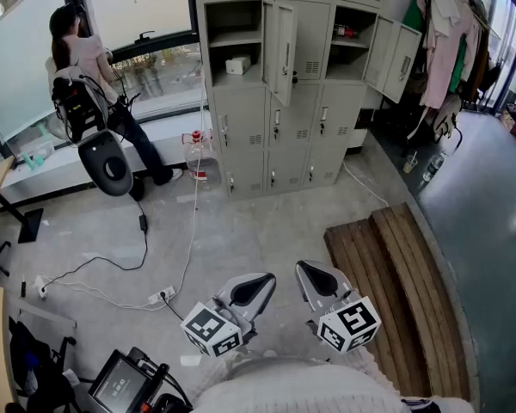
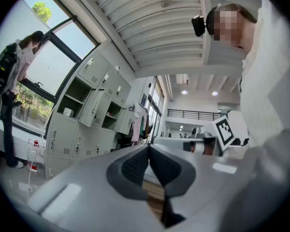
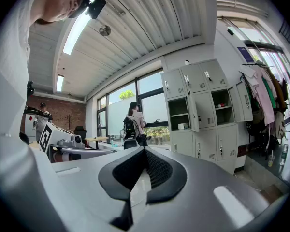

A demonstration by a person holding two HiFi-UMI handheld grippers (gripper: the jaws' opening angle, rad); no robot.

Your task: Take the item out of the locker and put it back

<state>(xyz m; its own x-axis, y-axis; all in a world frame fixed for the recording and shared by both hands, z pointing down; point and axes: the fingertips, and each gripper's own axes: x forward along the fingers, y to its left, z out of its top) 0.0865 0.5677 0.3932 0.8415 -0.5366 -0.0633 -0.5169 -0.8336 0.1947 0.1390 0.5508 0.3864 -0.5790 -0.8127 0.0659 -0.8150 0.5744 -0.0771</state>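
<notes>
**Two closed grippers held well back from an open locker**

The left gripper (image 1: 251, 291) and the right gripper (image 1: 320, 279) sit side by side at the bottom of the head view. Each gripper's jaws are pressed together with nothing between them. Both point level toward a grey locker bank (image 1: 275, 119), which is well apart from them.

Bare grey floor (image 1: 267, 222) lies open between the grippers and the lockers. A slatted wooden bench (image 1: 404, 291) borders it on the right. Loose cables (image 1: 146, 256) trail across it on the left.

Two compartments stand open. In the left one, a white box (image 1: 237, 64) rests on the lower shelf, beside its swung-out door (image 1: 282, 50). The right compartment holds one small object (image 1: 344, 31), too small to identify.

One person (image 1: 86, 67) stands at the window on the left. Hanging clothes (image 1: 447, 41) are cut off by the right edge, and the gripper handles are hidden under a pale garment.
</notes>
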